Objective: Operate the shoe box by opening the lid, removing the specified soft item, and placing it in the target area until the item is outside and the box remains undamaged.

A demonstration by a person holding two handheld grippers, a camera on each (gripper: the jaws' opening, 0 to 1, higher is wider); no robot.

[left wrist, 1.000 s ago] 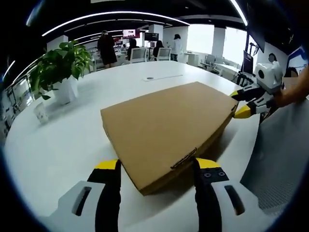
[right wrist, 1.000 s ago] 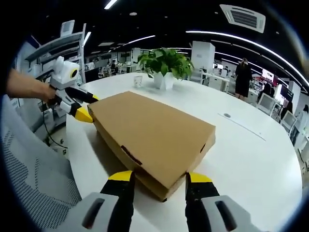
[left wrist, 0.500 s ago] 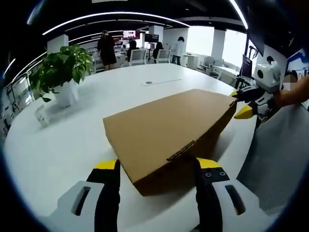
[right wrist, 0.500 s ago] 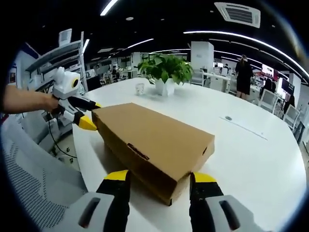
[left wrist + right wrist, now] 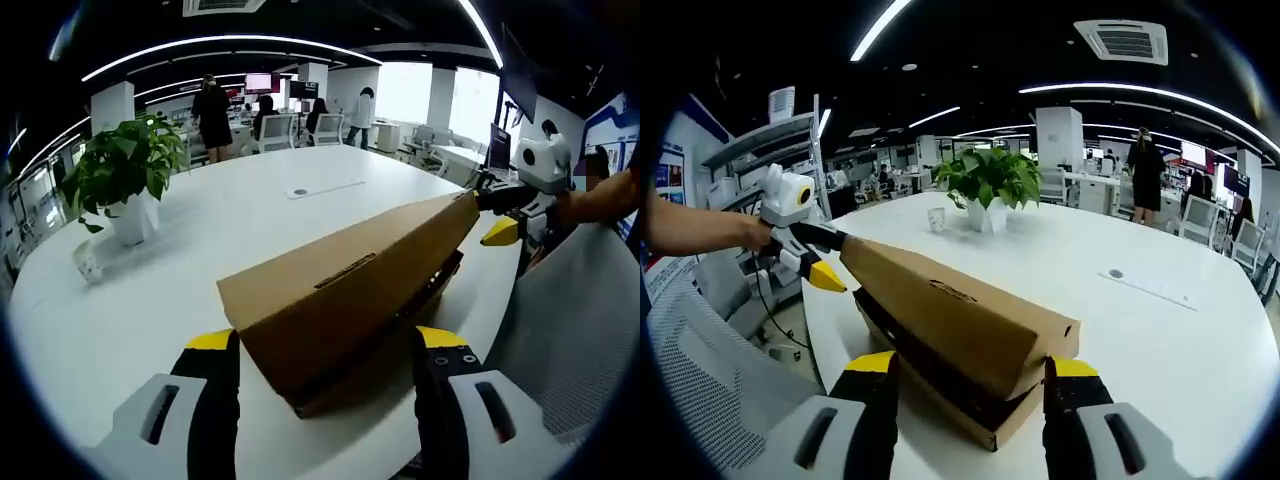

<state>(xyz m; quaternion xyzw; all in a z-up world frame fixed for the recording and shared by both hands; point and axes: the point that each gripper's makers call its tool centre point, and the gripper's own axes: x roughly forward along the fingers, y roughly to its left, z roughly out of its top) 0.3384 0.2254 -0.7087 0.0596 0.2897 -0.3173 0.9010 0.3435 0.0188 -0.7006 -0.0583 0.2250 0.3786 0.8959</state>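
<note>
Right claw (image 5: 970, 372) sits spread wide at the near corner of the cardboard shoe box (image 5: 940, 375), one yellow-tipped jaw to each side of it. The lid (image 5: 960, 318) is tilted up, a dark gap showing beneath its front edge. At the far corner, the left claw (image 5: 820, 257), held by a hand (image 5: 755, 235), is at the lid's edge. The box rests on the white counter (image 5: 1140, 340). A potted plant (image 5: 990, 185) stands beyond, a small cup (image 5: 936, 220) just beside it.

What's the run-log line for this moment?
stage: opening | lid: tilted up, gap showing | left gripper, right gripper: open, at lid corners | item: hidden
</note>
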